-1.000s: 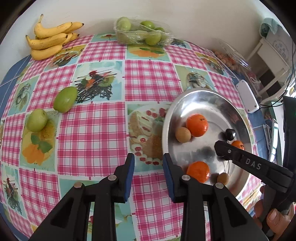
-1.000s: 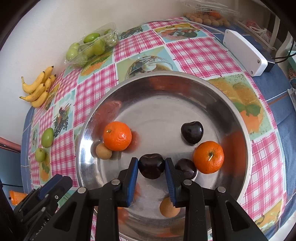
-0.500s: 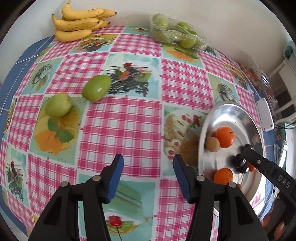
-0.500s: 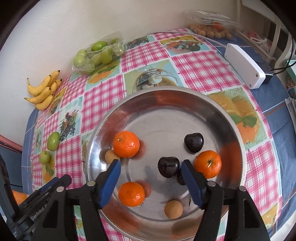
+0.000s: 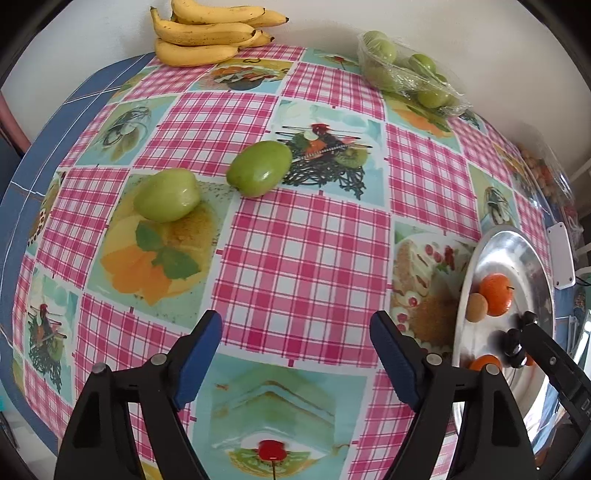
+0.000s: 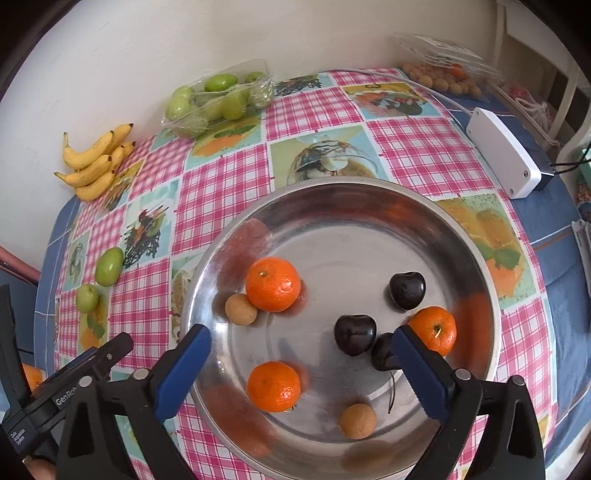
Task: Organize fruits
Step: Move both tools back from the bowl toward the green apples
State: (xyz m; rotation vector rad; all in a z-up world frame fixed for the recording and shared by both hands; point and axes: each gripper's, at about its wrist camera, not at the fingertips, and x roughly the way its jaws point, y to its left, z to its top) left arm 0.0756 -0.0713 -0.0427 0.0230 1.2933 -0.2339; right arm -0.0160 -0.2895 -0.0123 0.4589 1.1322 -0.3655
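Note:
A steel tray (image 6: 436, 218) holds three oranges (image 6: 272, 283), dark cherries (image 6: 354, 334) and two small brown fruits (image 6: 241, 309). My right gripper (image 6: 301, 345) hangs over the tray, jaws opening wide, nothing pressed between the pads; a cherry lies under its right finger. Two loose green fruits (image 5: 259, 168) (image 5: 168, 195) lie on the checked cloth ahead of my left gripper (image 5: 297, 330), whose jaws are opening with nothing between them. In the left wrist view the tray (image 5: 517, 240) sits at the right edge.
Bananas (image 5: 207, 33) and a wrapped pack of green fruits (image 5: 410, 70) lie along the back wall. A white box (image 6: 502, 157) with cables and a clear pack of small fruits (image 6: 443, 77) sit at the table's right. An orange (image 6: 31, 376) lies at the far left.
The right gripper let go of a dark cherry, opened wide and rose slightly. The left gripper opened and shifted left away from the tray, toward the two green fruits.

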